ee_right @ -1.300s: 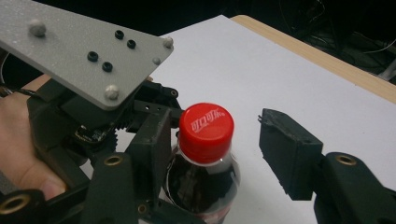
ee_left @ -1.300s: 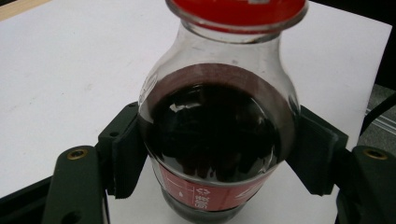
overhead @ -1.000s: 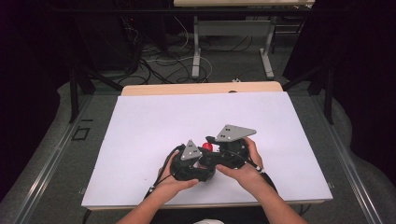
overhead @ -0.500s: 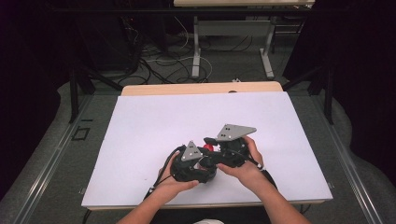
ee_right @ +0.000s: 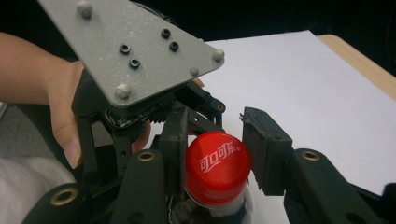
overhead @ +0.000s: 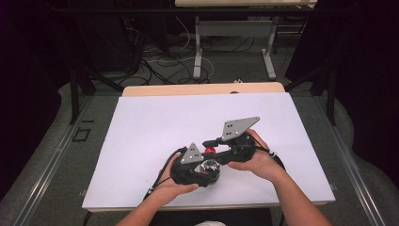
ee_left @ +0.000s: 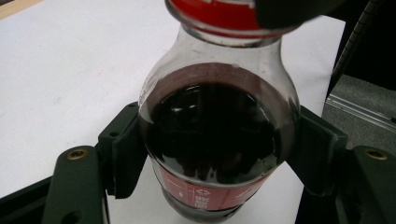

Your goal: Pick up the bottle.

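High view: left gripper (overhead: 207, 168) and right gripper (overhead: 211, 146) meet near the front edge of the white counter (overhead: 155, 122), a hand behind each; a small bottle (overhead: 209, 165) with a red cap (overhead: 209, 150) sits between them, the cap at the tip of the right gripper's jaws

Left gripper view: jaws closed on the bottle's (ee_left: 217, 130) round clear body, one pad pressed to each side; dark liquid inside, red label band below the pads, red cap (ee_left: 219, 16) above them, partly covered by a black jaw of the other gripper

Right gripper view: jaws closed around the red cap (ee_right: 217, 165), left pad touching it, right pad just beside it, contact there not certain; the left gripper's grey plate (ee_right: 135, 51) and the hand (ee_right: 60, 102) holding it lie beyond the jaws
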`<action>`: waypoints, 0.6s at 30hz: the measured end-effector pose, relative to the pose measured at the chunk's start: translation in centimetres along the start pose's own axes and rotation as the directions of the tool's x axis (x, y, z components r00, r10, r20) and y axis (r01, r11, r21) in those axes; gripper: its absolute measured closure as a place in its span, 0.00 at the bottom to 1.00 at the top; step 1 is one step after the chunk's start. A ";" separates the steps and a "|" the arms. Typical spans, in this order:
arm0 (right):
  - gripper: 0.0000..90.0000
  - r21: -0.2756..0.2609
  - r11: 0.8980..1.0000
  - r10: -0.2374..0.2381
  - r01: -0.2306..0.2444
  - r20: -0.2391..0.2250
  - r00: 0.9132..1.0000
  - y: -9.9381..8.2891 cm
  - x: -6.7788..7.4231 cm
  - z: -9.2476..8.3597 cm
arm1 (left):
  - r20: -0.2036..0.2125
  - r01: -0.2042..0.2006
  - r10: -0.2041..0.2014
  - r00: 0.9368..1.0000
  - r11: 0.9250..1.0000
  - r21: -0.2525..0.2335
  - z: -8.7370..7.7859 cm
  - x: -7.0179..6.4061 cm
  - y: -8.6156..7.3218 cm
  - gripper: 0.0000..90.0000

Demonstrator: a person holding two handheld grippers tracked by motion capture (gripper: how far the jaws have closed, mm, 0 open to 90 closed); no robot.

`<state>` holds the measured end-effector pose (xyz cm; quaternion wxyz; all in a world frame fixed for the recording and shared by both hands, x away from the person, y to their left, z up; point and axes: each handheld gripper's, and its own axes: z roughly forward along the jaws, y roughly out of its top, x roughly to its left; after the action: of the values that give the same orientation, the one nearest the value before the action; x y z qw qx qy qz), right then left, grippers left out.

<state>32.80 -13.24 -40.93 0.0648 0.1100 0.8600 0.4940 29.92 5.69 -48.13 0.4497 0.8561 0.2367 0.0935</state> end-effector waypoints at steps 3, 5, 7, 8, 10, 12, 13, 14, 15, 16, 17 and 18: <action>0.60 -0.019 1.000 0.017 -0.015 0.071 0.997 0.2 0.6 0.1 | -0.012 0.022 -0.022 1.000 1.000 0.009 -0.1 0.2 0.0 0.33; 0.56 -0.030 0.999 0.020 -0.016 0.136 0.991 0.3 1.3 0.2 | -0.040 0.038 -0.038 0.998 0.999 -0.016 0.0 0.3 -0.1 0.33; 0.55 -0.035 0.999 0.042 -0.035 0.211 0.977 0.5 2.1 0.4 | -0.049 0.048 -0.048 0.998 0.999 -0.002 -0.1 0.5 -0.1 0.33; 0.55 -0.038 0.998 0.056 -0.048 0.242 0.969 0.5 2.5 0.5 | -0.065 0.056 -0.057 0.996 0.998 -0.016 0.0 0.5 -0.1 0.33; 0.57 -0.028 0.998 0.070 -0.065 0.298 0.952 0.5 3.1 0.8 | -0.077 0.063 -0.064 0.995 0.998 -0.015 -0.1 0.6 -0.1 0.33; 0.58 -0.032 0.997 0.070 -0.063 0.341 0.937 0.4 3.6 1.2 | -0.086 0.059 -0.060 0.994 0.998 -0.012 -0.1 0.6 -0.1 0.33; 0.60 -0.034 0.998 0.067 -0.059 0.357 0.932 0.3 3.8 1.4 | -0.087 0.058 -0.058 0.995 0.998 -0.009 -0.1 0.6 -0.1 0.33; 0.62 -0.039 0.997 0.072 -0.062 0.368 0.927 0.3 3.8 1.4 | -0.086 0.060 -0.061 0.994 0.998 -0.010 -0.1 0.7 -0.1 0.33; 0.65 -0.042 0.997 0.077 -0.066 0.377 0.923 0.3 3.8 1.4 | -0.087 0.062 -0.063 0.994 0.998 -0.011 -0.1 0.7 -0.1 0.33; 0.66 -0.046 0.997 0.082 -0.070 0.380 0.921 0.2 3.8 1.4 | -0.089 0.064 -0.065 0.994 0.998 -0.011 -0.1 0.7 -0.1 0.33; 0.67 -0.059 0.995 0.092 -0.076 0.376 0.922 0.2 3.7 1.4 | -0.089 0.068 -0.068 0.994 0.998 -0.010 -0.1 0.7 -0.1 0.33; 0.67 -0.066 0.994 0.100 -0.082 0.371 0.923 0.1 3.5 1.5 | -0.090 0.068 -0.069 0.994 0.998 -0.010 -0.1 0.7 -0.2 0.33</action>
<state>29.70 -11.07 -41.57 0.2069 0.2402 0.8136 0.4873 30.44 6.18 -48.24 0.4443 0.8409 0.2858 0.1175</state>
